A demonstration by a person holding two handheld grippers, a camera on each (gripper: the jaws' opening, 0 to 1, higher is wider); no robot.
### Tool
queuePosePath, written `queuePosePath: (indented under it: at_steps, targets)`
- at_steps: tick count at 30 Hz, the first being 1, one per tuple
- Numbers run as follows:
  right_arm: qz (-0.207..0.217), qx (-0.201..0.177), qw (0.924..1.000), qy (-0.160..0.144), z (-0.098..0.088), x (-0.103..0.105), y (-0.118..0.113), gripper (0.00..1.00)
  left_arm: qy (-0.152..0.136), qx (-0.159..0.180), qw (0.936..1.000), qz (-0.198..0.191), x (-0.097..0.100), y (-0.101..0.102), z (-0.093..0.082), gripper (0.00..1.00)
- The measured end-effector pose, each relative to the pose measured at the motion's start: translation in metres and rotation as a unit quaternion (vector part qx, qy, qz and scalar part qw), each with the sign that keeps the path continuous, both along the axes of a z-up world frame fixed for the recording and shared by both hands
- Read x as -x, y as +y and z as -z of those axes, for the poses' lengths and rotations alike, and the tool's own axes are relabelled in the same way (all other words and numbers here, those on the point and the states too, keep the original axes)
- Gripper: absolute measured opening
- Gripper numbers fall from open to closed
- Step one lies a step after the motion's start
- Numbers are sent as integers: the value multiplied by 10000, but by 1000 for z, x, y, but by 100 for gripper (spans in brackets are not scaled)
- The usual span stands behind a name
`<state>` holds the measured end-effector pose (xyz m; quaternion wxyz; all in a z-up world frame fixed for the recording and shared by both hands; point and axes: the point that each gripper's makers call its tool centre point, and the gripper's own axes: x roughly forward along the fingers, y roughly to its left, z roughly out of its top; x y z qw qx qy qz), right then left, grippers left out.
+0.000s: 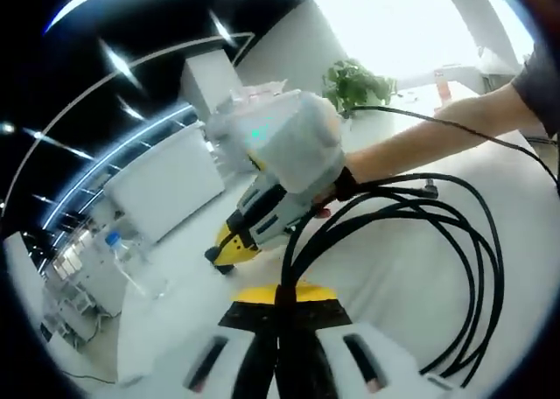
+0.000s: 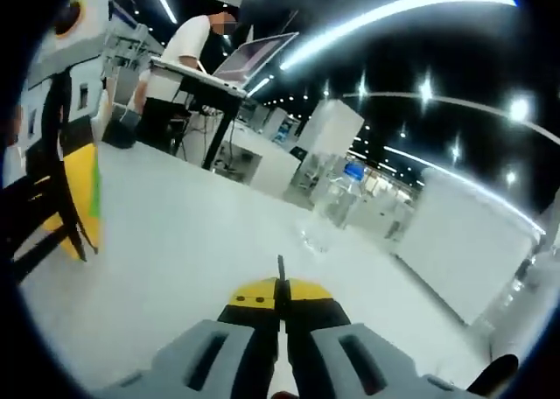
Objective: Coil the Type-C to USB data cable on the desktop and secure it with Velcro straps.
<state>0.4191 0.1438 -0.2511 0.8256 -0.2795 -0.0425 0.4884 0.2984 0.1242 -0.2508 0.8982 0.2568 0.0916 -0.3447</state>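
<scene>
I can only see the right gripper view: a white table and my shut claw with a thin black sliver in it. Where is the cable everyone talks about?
Observer: In the left gripper view, the black cable lies in several loose loops on the white table.
Operator: Is anything holding it?
Observer: Yes. The left claw is shut on a bunch of its strands, where the loops meet.
Operator: And who holds my claw?
Observer: A hand grips the body behind it. The right claw points down toward the table, just beside the loops.
</scene>
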Motion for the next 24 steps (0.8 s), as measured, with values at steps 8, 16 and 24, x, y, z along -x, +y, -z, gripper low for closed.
queuePosePath:
  at_steps: [8, 16, 24]
  targets:
    - [163, -219, 9994, -217, -29, 68, -111, 2, 69, 560, 9925, 1082, 28, -41, -13, 4]
    - [473, -42, 9988, -72, -8, 135, -191, 3, 150, 629, 9831, 1712, 45, -77, -8, 4]
    - [283, 172, 9995, -11, 14, 164, -195, 16, -49, 608, 9779, 1998, 60, -102, -14, 4]
